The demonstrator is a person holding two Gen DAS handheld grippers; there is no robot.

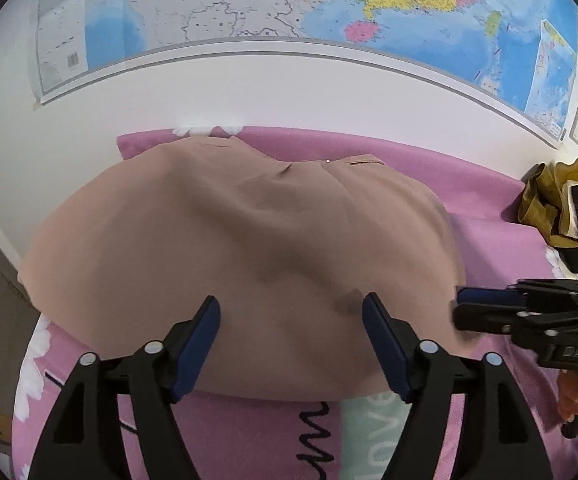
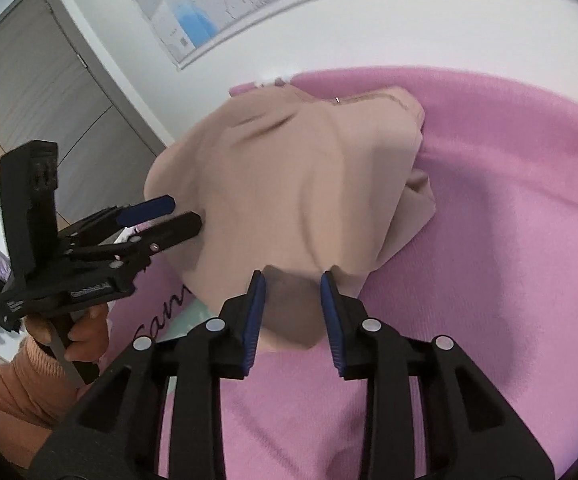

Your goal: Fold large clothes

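Tan garment [image 1: 241, 248] on pink blanket [image 2: 509, 208]. Left gripper [image 1: 291, 344] spread wide, nothing held; right gripper [image 2: 293, 312] narrow, straddling hem at 6 o'clock, unpinched. Risk: fold slumps if hem is missed.

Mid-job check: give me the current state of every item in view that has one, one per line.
Tan garment: folded into a bundle, lying on the pink blanket, not gripped.
Left hand-held gripper: open, over the garment's near edge.
Right hand-held gripper: open, the garment's near corner between its pads.
Pink blanket: spread flat.
Yellow cloth: crumpled, unfolded.
Door: closed.
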